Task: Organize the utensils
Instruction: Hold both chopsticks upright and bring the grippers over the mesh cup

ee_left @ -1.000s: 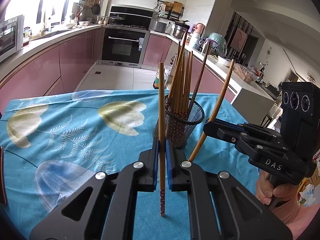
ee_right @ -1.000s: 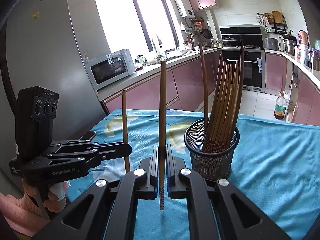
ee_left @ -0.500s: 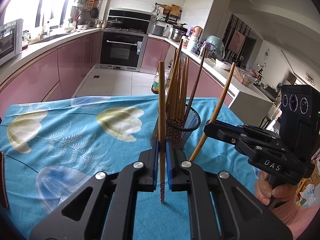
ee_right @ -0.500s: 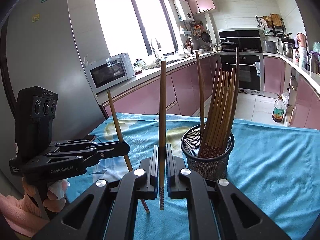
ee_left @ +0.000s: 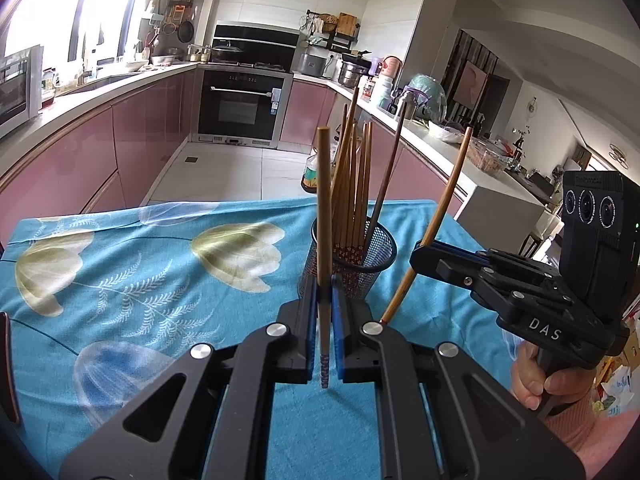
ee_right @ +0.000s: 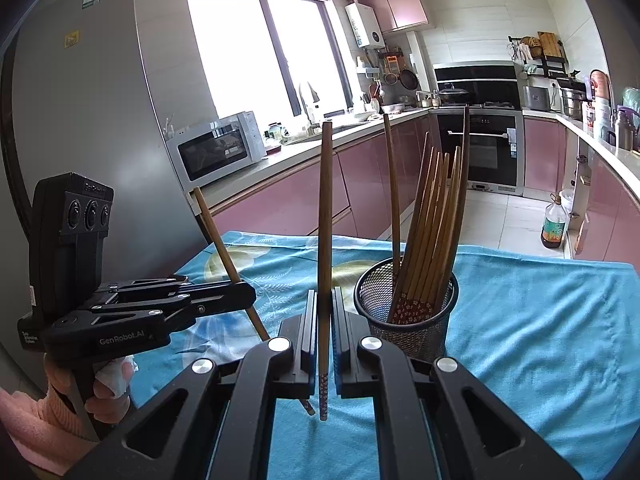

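Observation:
A black mesh cup (ee_left: pixel 360 256) stands on the blue flowered cloth and holds several wooden chopsticks (ee_left: pixel 352 184); it also shows in the right wrist view (ee_right: pixel 404 316). My left gripper (ee_left: pixel 325 312) is shut on one upright chopstick (ee_left: pixel 323 216), just in front of the cup. My right gripper (ee_right: pixel 325 320) is shut on another chopstick (ee_right: pixel 325 216), left of the cup in its own view. Each gripper shows in the other's view, the right gripper (ee_left: pixel 420 258) with its chopstick tilted, the left gripper (ee_right: pixel 244 294) likewise.
The table's cloth (ee_left: pixel 140 280) runs to a far edge with kitchen floor beyond. Pink cabinets, an oven (ee_left: pixel 240 108) and a microwave (ee_right: pixel 216 152) line the room. A bottle (ee_right: pixel 554 220) stands on the floor.
Both grippers drew back a little from the cup and rose slightly. In each view the other gripper's chopstick went from upright to tilted. Both grips stayed shut.

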